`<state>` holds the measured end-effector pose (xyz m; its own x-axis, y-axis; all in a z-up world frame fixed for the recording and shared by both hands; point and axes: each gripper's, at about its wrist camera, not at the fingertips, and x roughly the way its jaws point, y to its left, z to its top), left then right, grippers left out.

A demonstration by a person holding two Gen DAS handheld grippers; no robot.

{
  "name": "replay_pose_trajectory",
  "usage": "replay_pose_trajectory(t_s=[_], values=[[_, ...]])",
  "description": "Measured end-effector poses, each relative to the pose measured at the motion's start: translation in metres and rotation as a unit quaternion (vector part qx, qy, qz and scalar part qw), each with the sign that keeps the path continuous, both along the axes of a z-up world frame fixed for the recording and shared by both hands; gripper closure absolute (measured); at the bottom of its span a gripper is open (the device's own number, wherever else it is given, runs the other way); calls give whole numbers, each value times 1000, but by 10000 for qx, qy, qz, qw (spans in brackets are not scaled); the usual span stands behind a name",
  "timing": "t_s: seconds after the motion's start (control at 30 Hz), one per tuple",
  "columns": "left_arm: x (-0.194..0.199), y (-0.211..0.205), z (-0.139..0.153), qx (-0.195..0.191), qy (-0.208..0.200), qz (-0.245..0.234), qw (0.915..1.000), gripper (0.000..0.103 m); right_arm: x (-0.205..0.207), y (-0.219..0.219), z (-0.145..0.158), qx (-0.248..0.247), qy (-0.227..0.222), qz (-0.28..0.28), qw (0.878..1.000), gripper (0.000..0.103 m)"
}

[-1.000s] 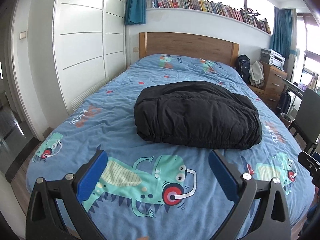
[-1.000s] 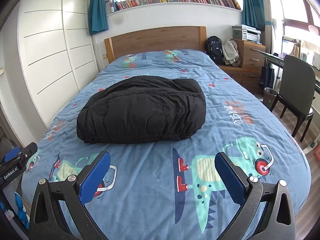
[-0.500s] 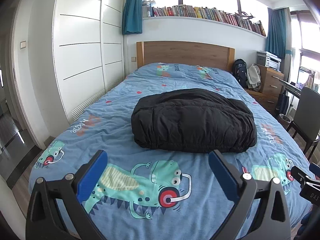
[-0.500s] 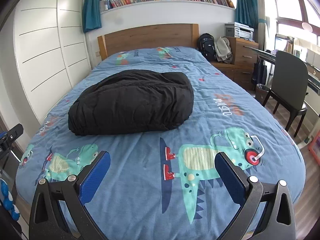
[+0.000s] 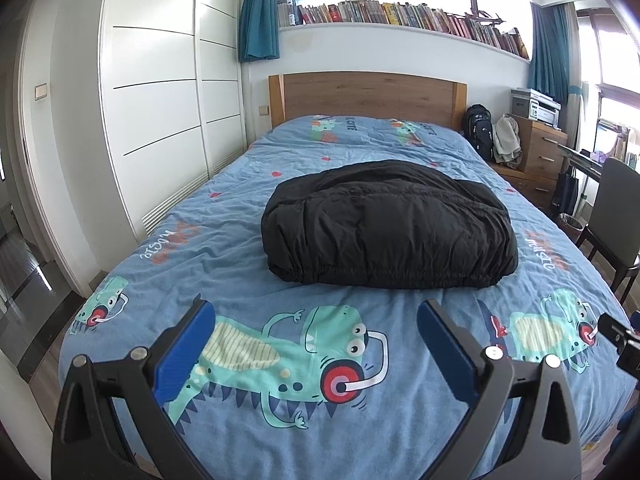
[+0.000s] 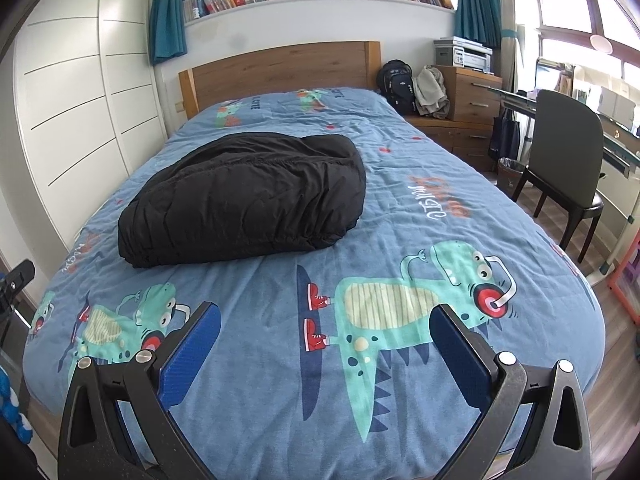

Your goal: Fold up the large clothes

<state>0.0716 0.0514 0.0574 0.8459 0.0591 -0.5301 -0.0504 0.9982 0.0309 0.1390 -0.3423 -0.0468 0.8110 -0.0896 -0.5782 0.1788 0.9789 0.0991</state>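
A black puffy jacket lies folded into a thick bundle in the middle of the bed, its elastic hem facing me. In the right wrist view the same jacket sits left of centre on the blue dinosaur sheet. My left gripper hovers open over the foot of the bed, well short of the jacket, with nothing between its blue pads. My right gripper is open too, also near the foot and apart from the jacket. A black part of the other gripper shows at the right edge.
White wardrobe doors run along the bed's left side. A wooden headboard stands at the far end. To the right are a wooden dresser, a backpack, a dark chair and a desk.
Both grippers have drawn back and tilted up a little, so the jacket sits lower and farther in each view. The jacket has not moved; both grippers stay open.
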Motion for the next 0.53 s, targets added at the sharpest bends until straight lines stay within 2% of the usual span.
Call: replay_pose_trajectory(t_s=[0.53], values=[[-2, 3, -6, 3, 60, 13, 10000, 1, -3, -7, -2, -44, -14, -110, 9999, 1]])
